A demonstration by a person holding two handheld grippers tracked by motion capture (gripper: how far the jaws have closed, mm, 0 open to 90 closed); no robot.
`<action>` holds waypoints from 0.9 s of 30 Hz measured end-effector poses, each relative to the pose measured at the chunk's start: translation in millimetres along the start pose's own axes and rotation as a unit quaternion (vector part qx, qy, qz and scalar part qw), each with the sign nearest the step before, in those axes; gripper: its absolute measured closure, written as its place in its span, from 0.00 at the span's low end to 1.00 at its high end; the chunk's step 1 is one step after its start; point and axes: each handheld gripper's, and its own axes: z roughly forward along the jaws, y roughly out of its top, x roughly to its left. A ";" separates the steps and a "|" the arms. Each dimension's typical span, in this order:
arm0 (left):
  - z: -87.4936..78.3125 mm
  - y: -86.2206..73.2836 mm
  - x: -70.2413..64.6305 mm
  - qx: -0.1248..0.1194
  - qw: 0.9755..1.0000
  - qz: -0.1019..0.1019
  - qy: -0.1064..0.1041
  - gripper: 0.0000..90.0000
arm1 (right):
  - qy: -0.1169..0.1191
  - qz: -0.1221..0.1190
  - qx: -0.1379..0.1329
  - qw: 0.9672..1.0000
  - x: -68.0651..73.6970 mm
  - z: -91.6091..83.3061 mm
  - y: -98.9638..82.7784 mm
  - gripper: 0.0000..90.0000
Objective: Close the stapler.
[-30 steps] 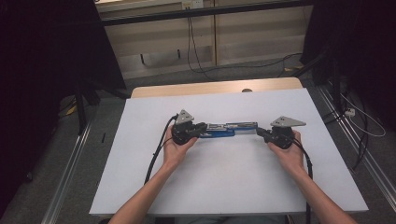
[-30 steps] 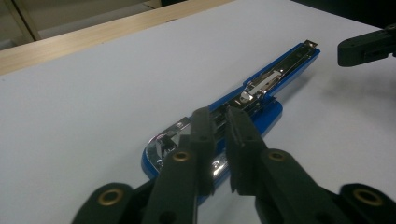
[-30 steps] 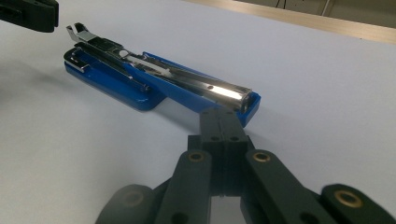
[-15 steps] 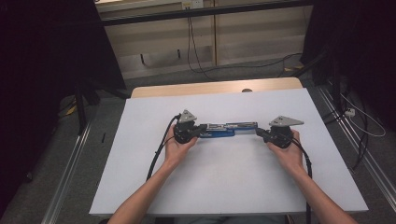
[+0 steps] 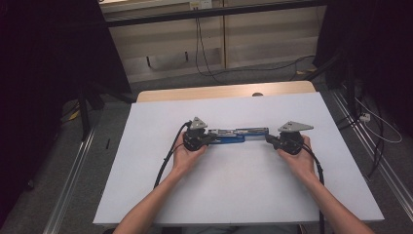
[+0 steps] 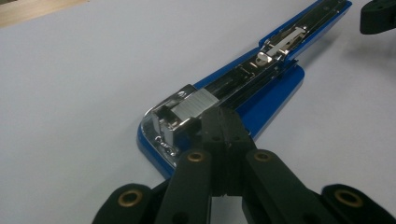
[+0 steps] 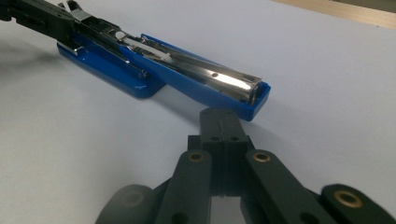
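At table centre, the left gripper [image 6: 223, 122], jaws just closed and empty, meets the opened blue stapler's [image 5: 233, 136] 9 o'clock end; the right gripper [image 7: 222, 122], shut empty, waits at 3 o'clock; pushing seems imminent

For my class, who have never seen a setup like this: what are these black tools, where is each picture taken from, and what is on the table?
A person sits at a white table holding a hand-held gripper in each hand: two black jaws that pinch. The high view looks down from above; the left gripper and right gripper face each other. The other two pictures come from cameras riding on each gripper, looking along its jaws. Between them lies a blue stapler, folded out flat with its metal staple channel showing. Both grippers are shut. The left gripper has its tip at the stapler's metal head; the right gripper sits just short of the other end. Neither has the stapler between its jaws.
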 end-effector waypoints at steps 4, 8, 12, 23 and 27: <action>-0.8 0.4 0.4 0.002 1.000 0.013 0.006 1.00 | -0.005 -0.005 0.010 1.000 -1.9 2.6 3.8 1.00; -4.2 -1.2 2.4 0.006 1.000 0.012 0.005 1.00 | -0.007 -0.006 0.008 1.000 -2.4 4.6 8.2 1.00; -2.1 -1.8 2.7 0.000 1.000 -0.006 -0.005 1.00 | -0.002 -0.011 0.002 1.000 -2.0 8.9 7.8 1.00; -3.0 -0.9 1.9 0.006 1.000 0.008 0.001 1.00 | -0.003 0.000 0.013 1.000 -5.4 7.9 7.6 1.00; -3.3 -1.4 2.6 0.004 1.000 0.005 0.000 1.00 | -0.001 -0.003 0.023 1.000 -3.5 8.9 7.2 1.00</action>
